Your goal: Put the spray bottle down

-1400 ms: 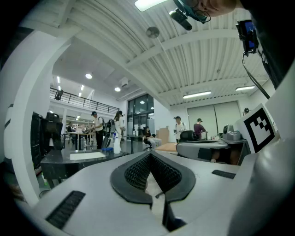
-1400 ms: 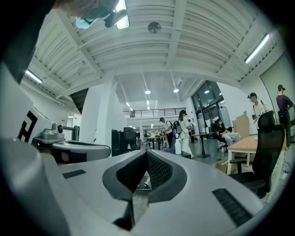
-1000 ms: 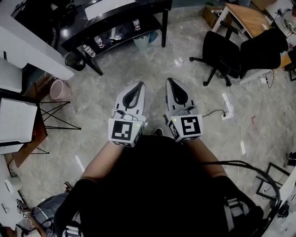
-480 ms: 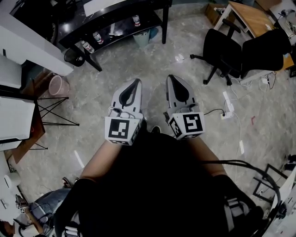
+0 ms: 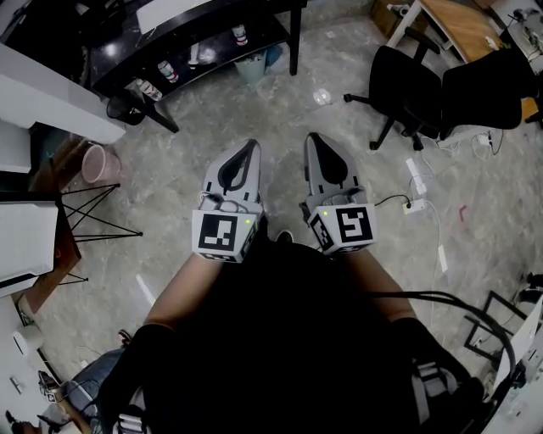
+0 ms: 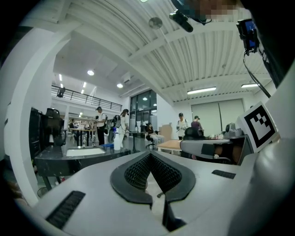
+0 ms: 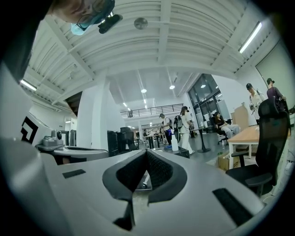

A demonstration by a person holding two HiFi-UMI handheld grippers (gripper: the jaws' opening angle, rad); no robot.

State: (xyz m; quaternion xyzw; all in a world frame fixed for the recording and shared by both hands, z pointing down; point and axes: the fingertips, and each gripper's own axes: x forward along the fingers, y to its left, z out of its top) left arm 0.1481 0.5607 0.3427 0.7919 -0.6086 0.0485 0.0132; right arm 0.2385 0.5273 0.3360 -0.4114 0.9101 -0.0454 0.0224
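Observation:
My left gripper [image 5: 249,146] and right gripper [image 5: 312,138] are held side by side in front of my body, pointing level over the grey floor. Both are shut with nothing between the jaws. In the left gripper view the left gripper [image 6: 148,154] faces a black table [image 6: 69,156], and a white spray bottle [image 6: 117,139] stands upright at the table's far end. The right gripper [image 7: 146,152] also faces the spray bottle [image 7: 174,143], small and far off. Neither gripper is near it.
A black two-level table [image 5: 212,38] with small bottles on its lower shelf stands ahead. Black office chairs [image 5: 416,93] and a wooden desk [image 5: 458,25] are at the right. A pink bin [image 5: 95,163], a folding stand and floor cables [image 5: 424,203] lie around. Several people stand in the distance.
Both grippers have drifted slightly up in the head view, still side by side and shut. The table and chairs have slid toward the top edge.

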